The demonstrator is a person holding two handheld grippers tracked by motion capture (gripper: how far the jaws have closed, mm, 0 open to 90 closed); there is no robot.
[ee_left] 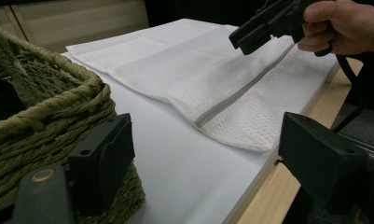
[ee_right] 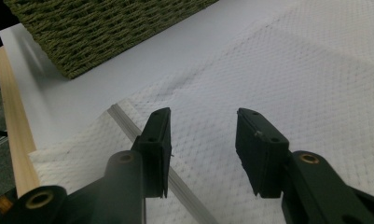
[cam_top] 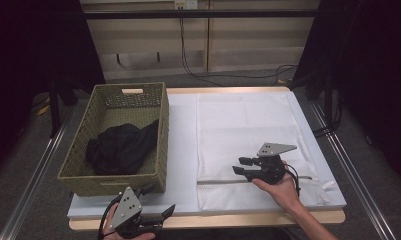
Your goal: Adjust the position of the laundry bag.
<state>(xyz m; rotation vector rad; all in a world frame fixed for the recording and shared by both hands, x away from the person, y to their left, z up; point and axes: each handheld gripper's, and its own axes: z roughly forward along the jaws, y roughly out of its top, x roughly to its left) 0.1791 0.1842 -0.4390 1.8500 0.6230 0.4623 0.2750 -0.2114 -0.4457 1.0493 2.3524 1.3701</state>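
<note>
A white mesh laundry bag (cam_top: 248, 125) (ee_left: 184, 65) (ee_right: 315, 70) lies flat on the white table board, with its grey zipper (cam_top: 223, 181) (ee_left: 240, 91) (ee_right: 124, 123) running across its near end. My right gripper (cam_top: 238, 165) (ee_right: 204, 116) hovers just over the bag beside the zipper, jaws apart with nothing between them; it also appears in the left gripper view (ee_left: 240, 39). My left gripper (cam_top: 159, 199) (ee_left: 208, 128) stands open at the table's front edge, by the near corner of a woven basket (cam_top: 163, 130) (ee_left: 58, 98) (ee_right: 105, 28). Black clothing (cam_top: 120, 147) lies inside the basket.
A bare strip of white board (cam_top: 180, 150) separates the basket from the bag. The wooden table edge (cam_top: 213, 220) runs along the front. Dark curtains and floor rails flank the table, with cables on the floor behind it.
</note>
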